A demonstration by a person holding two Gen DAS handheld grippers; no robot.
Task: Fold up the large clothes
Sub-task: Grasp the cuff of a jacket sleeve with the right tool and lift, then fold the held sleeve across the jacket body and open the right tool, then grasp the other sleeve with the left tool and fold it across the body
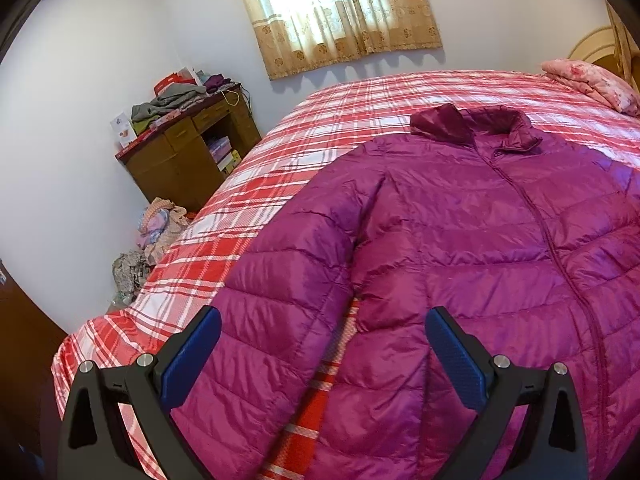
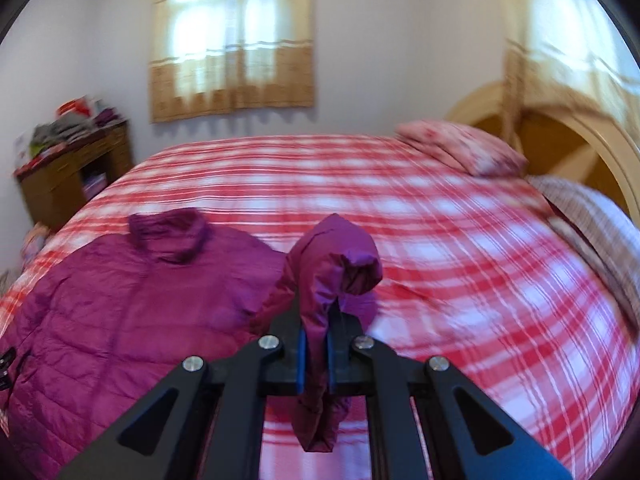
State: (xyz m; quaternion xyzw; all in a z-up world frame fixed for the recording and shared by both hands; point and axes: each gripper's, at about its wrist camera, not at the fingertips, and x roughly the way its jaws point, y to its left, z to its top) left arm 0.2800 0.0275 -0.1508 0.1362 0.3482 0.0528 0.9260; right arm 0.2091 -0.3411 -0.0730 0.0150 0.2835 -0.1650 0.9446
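A magenta quilted puffer jacket [image 1: 460, 240] lies front up and zipped on the red plaid bed [image 1: 320, 120], collar toward the far side. Its left sleeve [image 1: 280, 300] runs down beside the body. My left gripper [image 1: 323, 320] is open and empty, its blue pads just above that sleeve. In the right wrist view the jacket body [image 2: 120, 300] lies at the left. My right gripper [image 2: 316, 344] is shut on the jacket's right sleeve [image 2: 336, 264], which is lifted off the bed and bunches up above the jaws. The view is blurred.
A pink pillow [image 2: 460, 152] and a checked pillow [image 2: 592, 232] lie by the wooden headboard [image 2: 560, 128] at the right. A brown desk [image 1: 188, 148] piled with clothes stands by the left wall. More clothes [image 1: 160, 224] lie on the floor beside the bed.
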